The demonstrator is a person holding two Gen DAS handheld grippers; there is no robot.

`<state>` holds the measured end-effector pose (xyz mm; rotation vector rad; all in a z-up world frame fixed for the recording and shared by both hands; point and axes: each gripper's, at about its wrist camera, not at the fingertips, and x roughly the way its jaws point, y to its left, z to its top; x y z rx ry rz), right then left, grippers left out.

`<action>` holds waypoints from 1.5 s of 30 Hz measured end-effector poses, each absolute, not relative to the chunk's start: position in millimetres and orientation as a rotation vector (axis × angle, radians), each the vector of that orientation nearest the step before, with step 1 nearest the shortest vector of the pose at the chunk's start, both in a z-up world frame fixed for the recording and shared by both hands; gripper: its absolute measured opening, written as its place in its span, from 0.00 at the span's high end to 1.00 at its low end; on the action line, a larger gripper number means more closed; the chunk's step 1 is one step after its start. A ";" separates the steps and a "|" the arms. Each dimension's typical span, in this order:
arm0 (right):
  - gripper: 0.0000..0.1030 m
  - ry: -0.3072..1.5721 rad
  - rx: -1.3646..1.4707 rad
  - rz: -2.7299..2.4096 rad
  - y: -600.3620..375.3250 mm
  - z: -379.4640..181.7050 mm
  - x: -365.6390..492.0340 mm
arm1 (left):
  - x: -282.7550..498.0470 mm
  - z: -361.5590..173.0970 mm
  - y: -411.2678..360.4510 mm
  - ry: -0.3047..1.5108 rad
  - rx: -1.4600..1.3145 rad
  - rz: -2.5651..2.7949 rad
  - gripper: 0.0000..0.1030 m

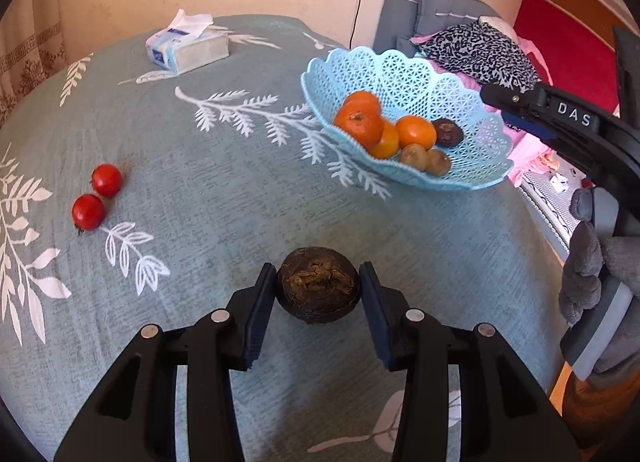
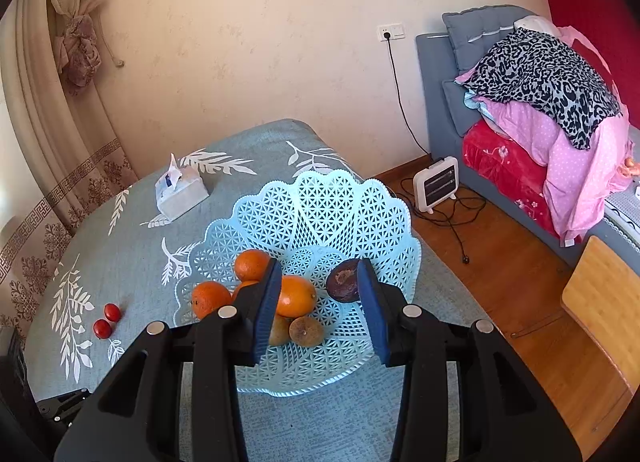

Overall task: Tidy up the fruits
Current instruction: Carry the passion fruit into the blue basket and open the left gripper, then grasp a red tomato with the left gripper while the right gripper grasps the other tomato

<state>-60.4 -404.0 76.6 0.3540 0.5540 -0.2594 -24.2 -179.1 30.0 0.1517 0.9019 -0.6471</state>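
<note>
Left gripper (image 1: 319, 294) closed around the dark round fruit (image 1: 318, 286) on the bench (image 1: 224, 189), basket waiting at about 1 o'clock.

In the left wrist view the fruit sat squarely between the jaws, both pads at or against its sides; it had no real long axis, so approach angle mattered little. It rested on the cloth, well apart from the blue basket (image 1: 420, 73), which lay up toward 1 o'clock and already held oranges (image 1: 362, 121) and smaller dark fruits. Two tomatoes (image 1: 98, 197) lay near 10 o'clock. The right gripper (image 2: 318, 306) hung over the basket, jaws partly spread and holding nothing. The left hand was judged the one to carry this fruit across.
</note>
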 end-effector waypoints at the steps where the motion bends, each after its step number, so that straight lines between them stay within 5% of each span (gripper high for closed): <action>1: 0.61 0.551 0.356 -0.261 -405.1 77.4 -60.8 | -24.2 35.0 -185.0 0.887 0.154 -0.656 0.58; 14: 0.60 0.530 0.369 -0.277 -412.8 82.9 -66.1 | -4.0 71.8 -264.5 0.724 0.167 -0.741 0.57; 17: 0.60 0.531 0.371 -0.278 -413.4 82.0 -66.6 | 1.2 72.7 -265.1 0.689 0.152 -0.714 0.24; 45: 0.61 0.601 0.275 -0.167 -359.7 69.6 -49.5 | 52.4 52.5 -89.2 0.709 0.045 -0.261 0.18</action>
